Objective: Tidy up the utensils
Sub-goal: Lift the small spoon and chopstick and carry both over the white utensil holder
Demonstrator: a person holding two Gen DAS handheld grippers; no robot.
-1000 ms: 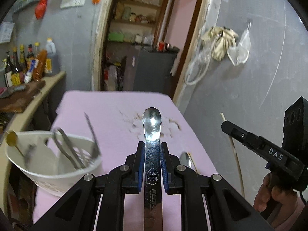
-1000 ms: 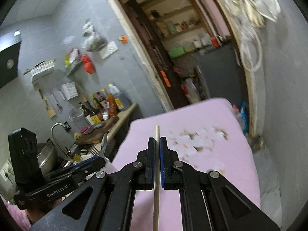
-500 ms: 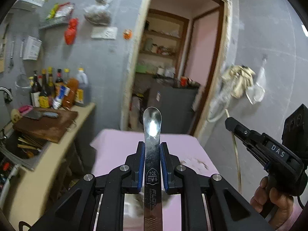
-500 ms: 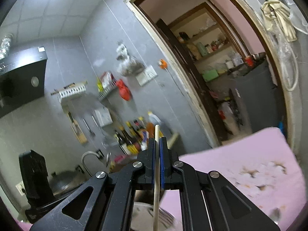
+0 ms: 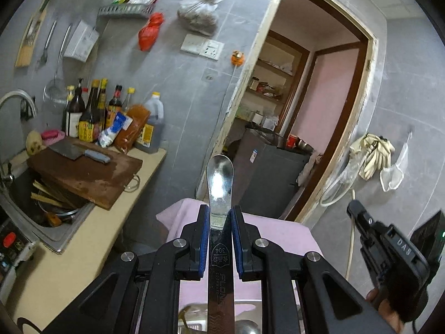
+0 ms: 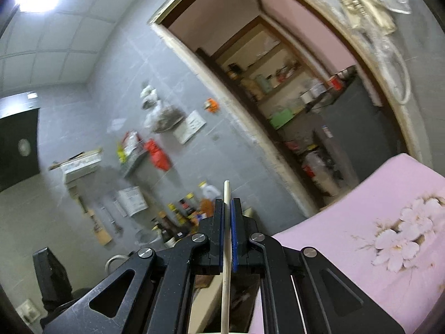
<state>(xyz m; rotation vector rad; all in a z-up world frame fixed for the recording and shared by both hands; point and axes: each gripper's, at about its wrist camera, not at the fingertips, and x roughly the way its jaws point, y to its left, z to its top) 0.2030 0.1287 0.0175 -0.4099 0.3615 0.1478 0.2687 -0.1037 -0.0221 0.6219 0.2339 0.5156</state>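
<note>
Change of aim: both wrist views now tilt well above the pink tablecloth (image 5: 178, 208), where a second ago they looked down across it and across a white tub of utensils; wall, doorway and ceiling fill the pictures, and only a strip of cloth shows low in each. Reading: both items are lifted clear and in carriage, most likely being tipped upright for dropping into a holder; placement is not yet done. Item one, steel spoon (image 5: 220, 178): clamped at the neck by the left gripper (image 5: 220, 222), blue pads pressed against both edges of the handle, bowl pointing up and away, stamped handle running back under the camera. Item two, pale chopstick (image 6: 226, 203): pinched in the right gripper (image 6: 227, 217), jaws nearly together with only the stick between them, tip standing just past the fingertips, shaft running down out of the bottom edge. Pose, left: level across, pitched upward, facing the doorway, with the kitchen counter (image 5: 83, 239) to its left. Pose, right: pitched upward and rolled, so doorway and cloth lean; motion blur suggests it is mid-swing. The right unit appears at the lower right of the left view, to the side and near. A pale rim at the bottom edge of the left view may be the tub; too little shows to tell.
</note>
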